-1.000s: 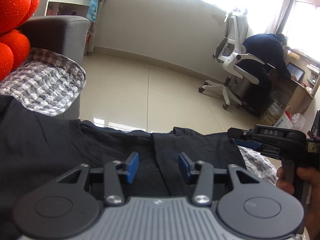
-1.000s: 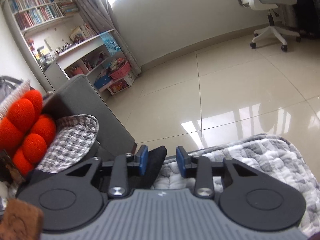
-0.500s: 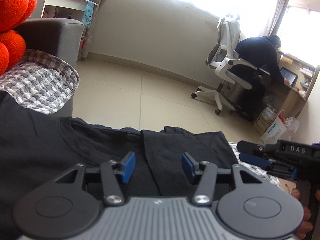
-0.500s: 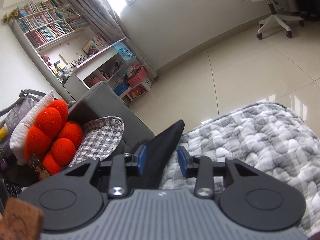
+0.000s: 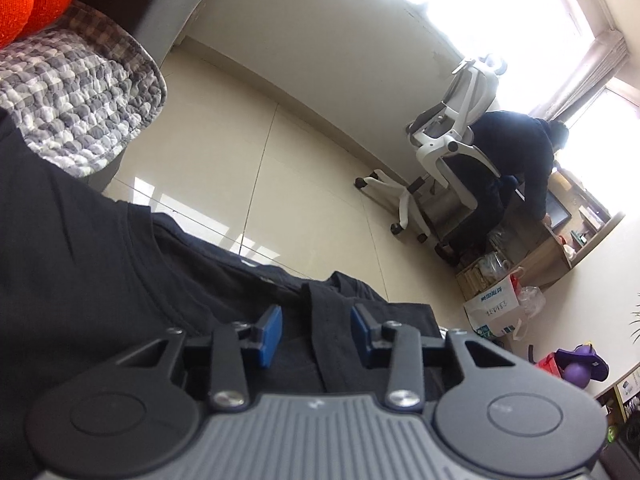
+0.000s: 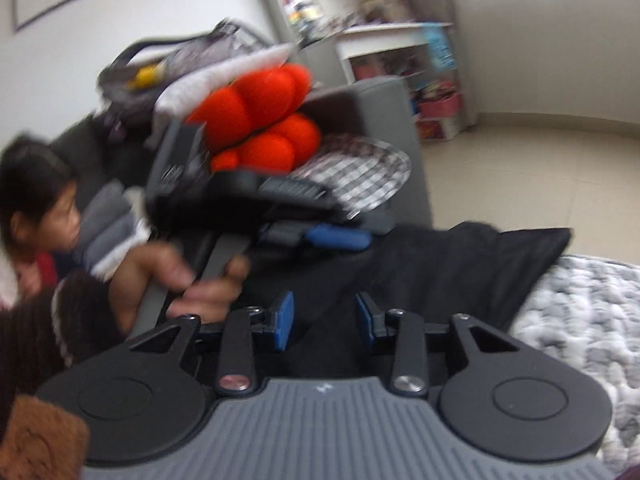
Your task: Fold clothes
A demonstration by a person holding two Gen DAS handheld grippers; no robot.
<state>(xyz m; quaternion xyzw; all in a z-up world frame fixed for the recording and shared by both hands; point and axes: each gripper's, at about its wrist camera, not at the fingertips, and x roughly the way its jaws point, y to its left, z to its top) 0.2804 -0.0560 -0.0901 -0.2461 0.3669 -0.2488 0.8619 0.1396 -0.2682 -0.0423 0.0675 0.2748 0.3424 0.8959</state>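
A black shirt (image 5: 100,280) lies spread on a grey-and-white quilt (image 6: 580,320), with a folded panel on its right side. My left gripper (image 5: 317,334) hangs low over that panel, and the fold's edge runs between its blue pads. Its jaws are closing and the pads still stand apart from the cloth. In the right wrist view the left gripper (image 6: 336,238) rests on the shirt (image 6: 440,264), held by a hand (image 6: 192,276). My right gripper (image 6: 325,324) is over the near part of the shirt, and black cloth fills the gap between its pads.
A red knotted cushion (image 6: 260,112) and a checked cover sit on the grey sofa arm (image 6: 384,112). A person's head (image 6: 36,196) is at the far left. Across the tiled floor, another person (image 5: 516,152) sits by a white office chair (image 5: 452,136) at a desk.
The right gripper lifted the shirt's edge and swung left with it, rolling; the left gripper and its hand came into its view. The left jaws narrowed, and the right gripper left the left view.
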